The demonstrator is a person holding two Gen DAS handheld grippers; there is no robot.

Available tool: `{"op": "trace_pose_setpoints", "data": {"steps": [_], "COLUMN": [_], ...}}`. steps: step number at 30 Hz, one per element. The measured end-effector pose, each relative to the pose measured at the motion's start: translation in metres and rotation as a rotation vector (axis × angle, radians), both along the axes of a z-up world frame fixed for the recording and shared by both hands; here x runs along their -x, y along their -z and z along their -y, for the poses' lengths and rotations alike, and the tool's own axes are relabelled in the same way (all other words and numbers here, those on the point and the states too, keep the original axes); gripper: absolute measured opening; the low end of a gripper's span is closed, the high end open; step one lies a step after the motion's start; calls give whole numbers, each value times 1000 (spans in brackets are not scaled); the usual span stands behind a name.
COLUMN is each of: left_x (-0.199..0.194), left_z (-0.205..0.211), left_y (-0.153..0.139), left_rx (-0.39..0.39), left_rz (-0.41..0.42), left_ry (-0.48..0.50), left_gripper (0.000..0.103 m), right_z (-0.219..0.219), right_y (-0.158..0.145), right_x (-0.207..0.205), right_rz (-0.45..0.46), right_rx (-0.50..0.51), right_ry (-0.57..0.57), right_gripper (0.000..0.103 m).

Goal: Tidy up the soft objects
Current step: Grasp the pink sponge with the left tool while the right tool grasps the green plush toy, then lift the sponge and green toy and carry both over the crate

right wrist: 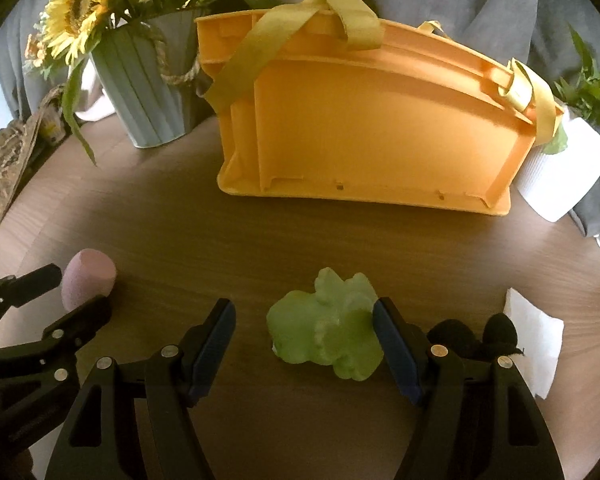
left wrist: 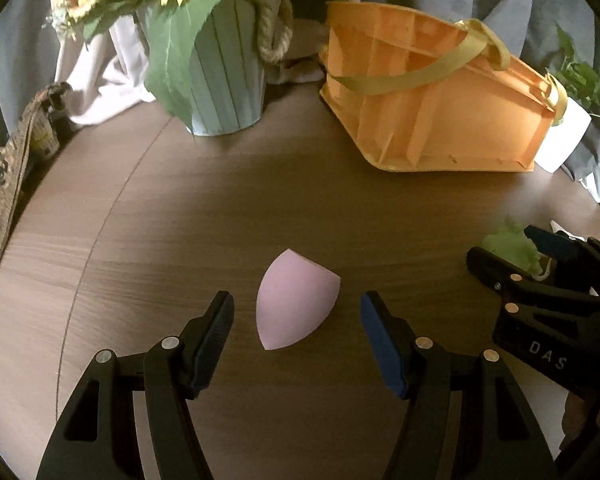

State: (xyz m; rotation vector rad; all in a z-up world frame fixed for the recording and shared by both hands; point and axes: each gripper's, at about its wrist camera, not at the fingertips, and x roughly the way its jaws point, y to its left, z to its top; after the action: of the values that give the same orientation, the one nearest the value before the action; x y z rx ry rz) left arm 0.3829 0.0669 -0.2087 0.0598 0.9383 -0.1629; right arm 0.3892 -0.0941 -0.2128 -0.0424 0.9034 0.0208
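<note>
A pink teardrop sponge lies on the round wooden table, between the open fingers of my left gripper. It also shows at the left in the right wrist view, with the left gripper around it. A green soft toy lies between the open fingers of my right gripper, close to the right finger. In the left wrist view the toy sits between the right gripper's fingers. An orange basket with yellow straps lies tipped on its side at the back.
A pale green pot with sunflowers stands at the back left. A white pot with a green plant stands at the back right. A black soft object and a white folded cloth lie right of my right gripper.
</note>
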Motion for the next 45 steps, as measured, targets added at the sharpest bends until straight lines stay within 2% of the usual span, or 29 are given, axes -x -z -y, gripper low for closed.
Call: {"op": "trace_pose_setpoints", "data": {"steps": [3,8,9,10,12,14,17,24,35,45], "left_x": [-3,-6,-6,-6,-5,-4,-2,0,4,15], "left_z": [1,2,3,3,4,5,5,8,17,16], "left_y": [3,6,7,7,7,7,7,8,-2,-34], "left_rx": [-8,-2,-6,-8,-12,-17,-16,-12,-15,10], "left_rz": [-4,-20,-19,-17,-15,-11,-8,-9,35,112], "left_ry": [1,9,9,8,8,9,10,11,19,10], "left_gripper": [59,41,40,40,39,39,39,39,38,38], "right_z": [0,2,2,3,2,2,2,7,13,16], "right_y": [2,4,4,3,3,4,6,12,13,-11], "right_x": [-3,-8,-8,-8,-10,-11,-13,-9,-4,6], "right_rz": [1,0,1,5,13,13,9,-5,6,57], "right_rx": [11,17,17,21,33,49,78,73,22,-29], "right_ry": [3,12,15,17,23,27,23,14,13,4], "right_gripper": [72,71,68,66,54,52,52,64,63,63]}}
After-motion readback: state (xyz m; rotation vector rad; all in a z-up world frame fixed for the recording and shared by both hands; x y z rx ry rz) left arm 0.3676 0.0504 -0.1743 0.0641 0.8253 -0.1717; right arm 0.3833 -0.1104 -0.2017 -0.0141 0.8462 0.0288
